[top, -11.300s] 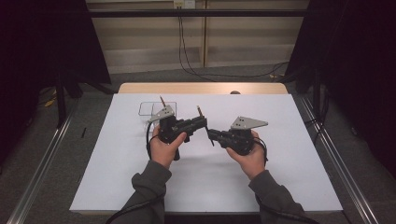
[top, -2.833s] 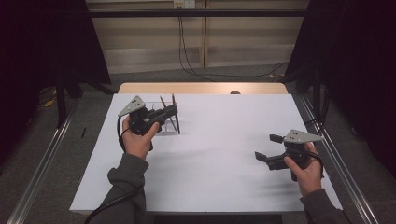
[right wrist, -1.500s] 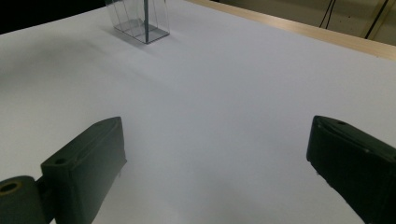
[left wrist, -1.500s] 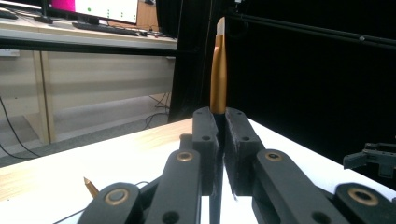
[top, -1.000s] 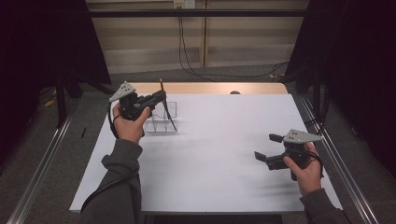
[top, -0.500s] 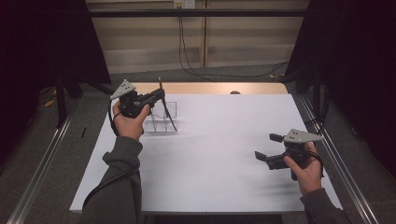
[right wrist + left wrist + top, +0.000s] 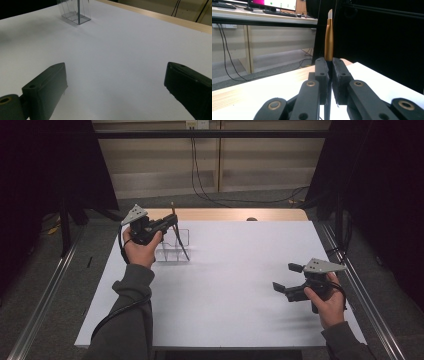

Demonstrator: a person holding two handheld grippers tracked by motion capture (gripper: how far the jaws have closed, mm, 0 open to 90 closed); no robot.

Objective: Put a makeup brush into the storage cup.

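White covering spreads over the table point(image 7: 225, 285), with a strip of bare wood along its far edge, dark curtains to either side and cables hanging down the pale wall behind. No brand, label or writing can be read on any tool; in the left gripper view a lit monitor point(image 7: 279, 3) and a keyboard point(image 7: 279, 13) sit on a far desk, but their markings are too small to make out. At the far left of the table, the left gripper point(image 7: 169, 222) is raised above a clear plastic organizer point(image 7: 172, 245), and its jaws are clamped together on a slim makeup brush point(image 7: 176, 231). The brush's long axis runs nearly upright with a slight tilt: its gold ferrule and pale angled tip point(image 7: 329, 35) point up and away, while the dark handle slants down toward the near right, its lower end inside or just at the organizer; which compartment cannot be told. At the near right, well apart from the organizer, the right gripper point(image 7: 285, 277) is held low over the bare covering, jaws spread wide with nothing between them. In the right gripper view the organizer point(image 7: 75, 11) stands far off with the handle rising from it.
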